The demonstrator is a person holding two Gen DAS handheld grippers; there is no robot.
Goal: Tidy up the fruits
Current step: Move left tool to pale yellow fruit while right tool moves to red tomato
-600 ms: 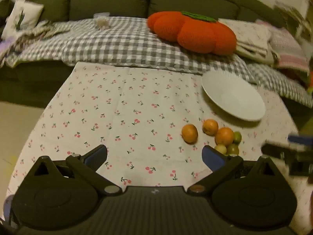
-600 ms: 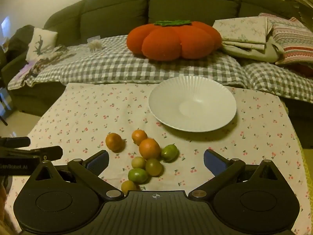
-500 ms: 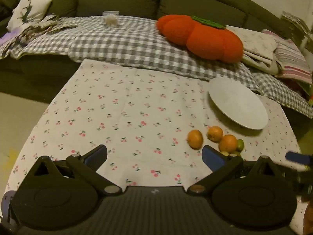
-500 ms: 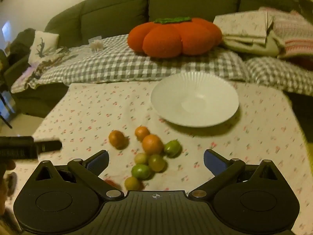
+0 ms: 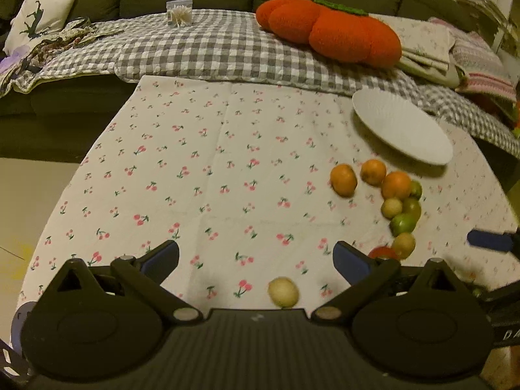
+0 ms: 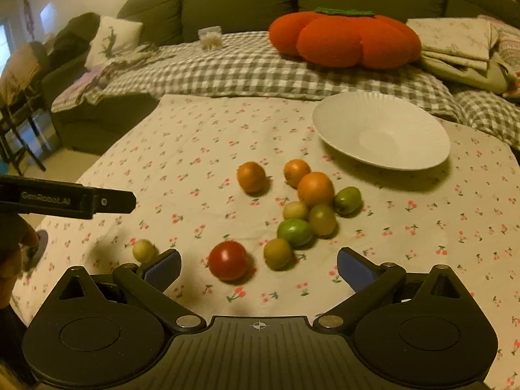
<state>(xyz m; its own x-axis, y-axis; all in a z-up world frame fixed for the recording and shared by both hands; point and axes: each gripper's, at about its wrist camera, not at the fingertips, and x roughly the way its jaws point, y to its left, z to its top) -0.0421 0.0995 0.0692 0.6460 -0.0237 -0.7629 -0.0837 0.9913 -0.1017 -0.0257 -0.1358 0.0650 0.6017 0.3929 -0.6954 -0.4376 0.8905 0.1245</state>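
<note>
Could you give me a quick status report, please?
Both grippers, left and right, open, empty. Fruits loose on tablecloth; white plate bare. Nothing blocking.

White plate (image 6: 383,159), cherry-print tablecloth (image 6: 201,149), red tomato (image 6: 228,260)

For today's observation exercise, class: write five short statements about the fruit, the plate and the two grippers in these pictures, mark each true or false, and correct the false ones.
1. The white plate holds no fruit. True.
2. The right gripper is shut on the red fruit. False: it is open, and the fruit lies on the cloth.
3. Three orange fruits lie between the plate and the green ones. True.
4. The left gripper holds the pale yellow fruit. False: it is open, empty.
5. The orange pumpkin cushion lies on the table. False: it sits on the sofa.
</note>
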